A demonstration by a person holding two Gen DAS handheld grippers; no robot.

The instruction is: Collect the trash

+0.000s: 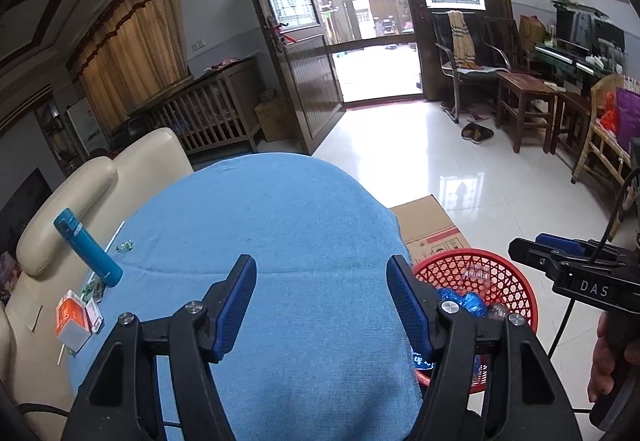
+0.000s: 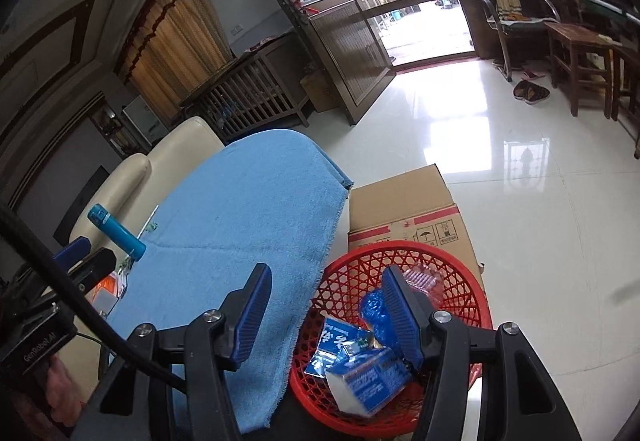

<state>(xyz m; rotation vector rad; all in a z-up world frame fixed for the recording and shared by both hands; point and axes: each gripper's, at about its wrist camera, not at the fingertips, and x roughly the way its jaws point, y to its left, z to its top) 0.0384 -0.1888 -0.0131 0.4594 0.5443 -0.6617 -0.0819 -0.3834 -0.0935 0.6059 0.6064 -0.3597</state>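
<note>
Partly hidden behind the right gripper's (image 2: 326, 311) near finger, the contents of the red basket (image 2: 452, 261) are hard to sort out: 1 blue-and-white carton (image 2: 368, 377), 1 blue printed wrapper (image 2: 334, 339), 1 crumpled blue bag (image 2: 370, 307) and 1 clear plastic piece (image 2: 424, 277) can be counted, and anything beneath them cannot be told. Seen from the left wrist, the same basket (image 1: 508, 281) is cut off by the left gripper's (image 1: 322, 301) arm, so only a blue bag (image 1: 466, 301) and a clear piece (image 1: 478, 273) are made out. Both tools are held with their jaws spread wide and nothing between them; the left one is over the blue cloth (image 1: 280, 225), the right one over the cloth's edge and the basket. The right gripper (image 1: 576, 261) is also seen side-on beyond the basket, cropped by the frame. At the cloth's far left edge, away from the basket, 1 teal bottle (image 1: 88, 249) stands tilted, with 1 orange-and-white box (image 1: 72, 317), 1 white straw (image 1: 114, 237) and 2 small patches of green wrappers (image 1: 125, 246) near it; their print is too small to read. 1 cardboard box (image 2: 408, 201) lies just behind the basket, and 1 cream sofa (image 1: 132, 165) lies left of the cloth.
</note>
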